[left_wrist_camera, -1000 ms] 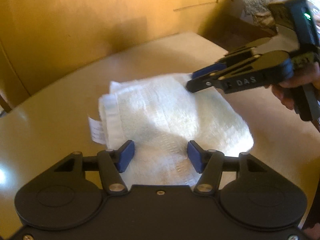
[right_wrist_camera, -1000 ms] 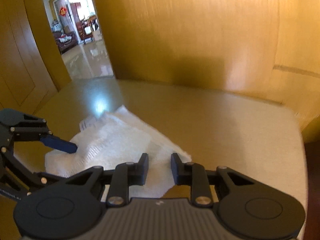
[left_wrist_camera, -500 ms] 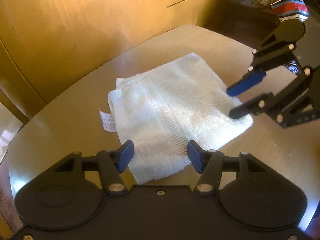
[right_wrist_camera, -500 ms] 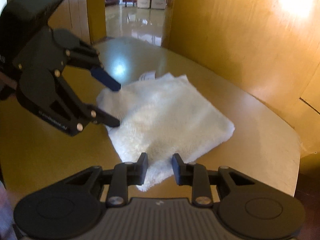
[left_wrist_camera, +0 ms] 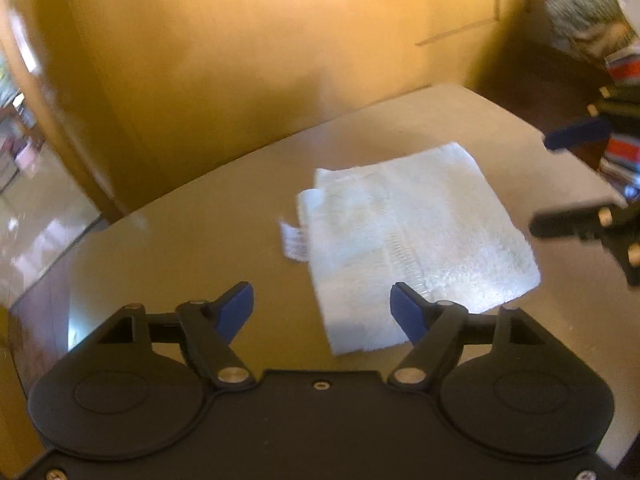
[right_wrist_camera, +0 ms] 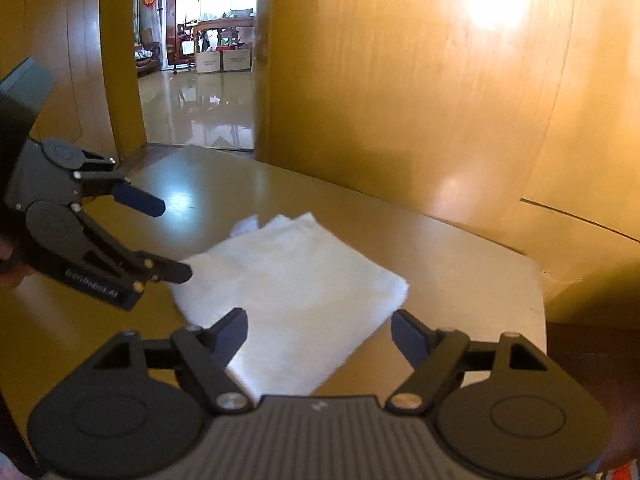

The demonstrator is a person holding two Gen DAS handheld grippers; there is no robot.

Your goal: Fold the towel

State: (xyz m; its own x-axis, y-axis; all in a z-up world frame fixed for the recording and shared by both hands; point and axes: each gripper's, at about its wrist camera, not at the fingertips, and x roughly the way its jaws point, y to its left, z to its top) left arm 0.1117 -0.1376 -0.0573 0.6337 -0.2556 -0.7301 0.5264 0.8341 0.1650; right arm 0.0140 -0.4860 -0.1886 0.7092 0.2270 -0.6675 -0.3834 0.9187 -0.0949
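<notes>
A white towel [left_wrist_camera: 416, 236] lies folded into a rough square on the tan table [left_wrist_camera: 200, 240]; a small label [left_wrist_camera: 294, 240] sticks out at its left edge. It also shows in the right wrist view [right_wrist_camera: 296, 288]. My left gripper [left_wrist_camera: 322, 310] is open and empty, above the towel's near left corner; it also shows in the right wrist view [right_wrist_camera: 172, 236]. My right gripper [right_wrist_camera: 318, 334] is open and empty, above the towel's near edge. Its fingers [left_wrist_camera: 560, 224] reach in at the right of the left wrist view.
Yellow wooden wall panels [right_wrist_camera: 400, 80] stand close behind the table. A doorway [right_wrist_camera: 200, 60] at the left opens onto a shiny tiled floor. Stacked clutter [left_wrist_camera: 616, 80] sits beyond the table's far right corner. The table edge [right_wrist_camera: 540, 320] runs at the right.
Both grippers have pulled back and risen away from the towel. The right gripper's jaws have opened wide. The towel lies flat, let go.
</notes>
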